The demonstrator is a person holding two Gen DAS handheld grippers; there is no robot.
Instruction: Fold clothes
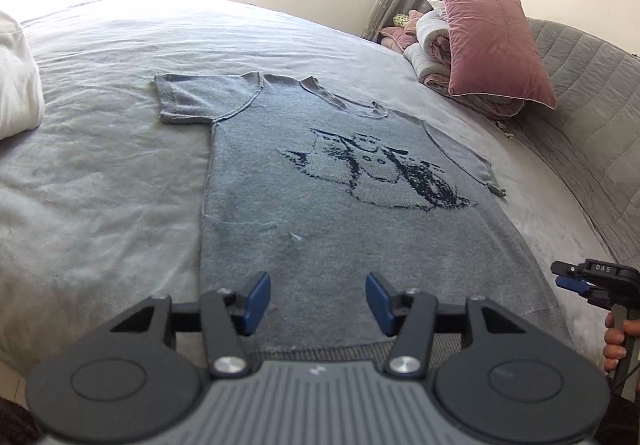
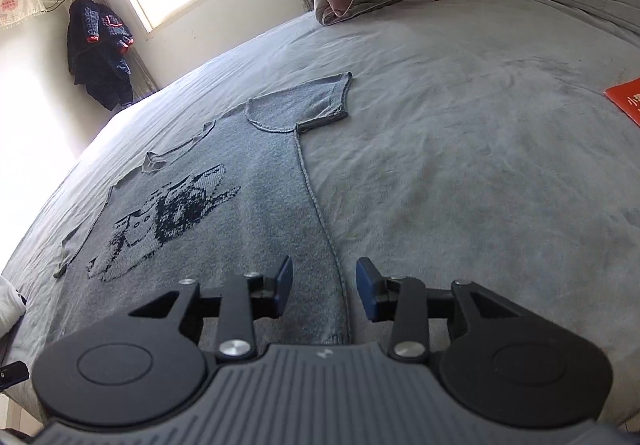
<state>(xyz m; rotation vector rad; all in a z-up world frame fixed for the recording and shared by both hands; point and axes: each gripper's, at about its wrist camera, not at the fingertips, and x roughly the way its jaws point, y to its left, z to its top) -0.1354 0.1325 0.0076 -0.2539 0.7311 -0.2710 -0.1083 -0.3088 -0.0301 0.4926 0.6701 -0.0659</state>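
Observation:
A grey-blue knitted short-sleeved top [image 1: 320, 213] [image 2: 256, 205] with a dark penguin pattern lies flat and face up on the bed, hem toward me, both sleeves spread out. My left gripper [image 1: 318, 301] hovers open just above the hem, near the middle of the garment, nothing between its blue pads. My right gripper [image 2: 324, 287] is open over the top's right side seam near the hem corner; it also shows at the right edge of the left wrist view [image 1: 576, 281], held by a hand [image 1: 618, 341].
The grey bed sheet [image 2: 460, 165] stretches wide to the right. A pink pillow [image 1: 492, 41] on folded quilts sits at the headboard. A white cushion [image 1: 16, 81] lies far left, a red paper [image 2: 626, 101] far right, dark clothes [image 2: 100, 53] hang by the window.

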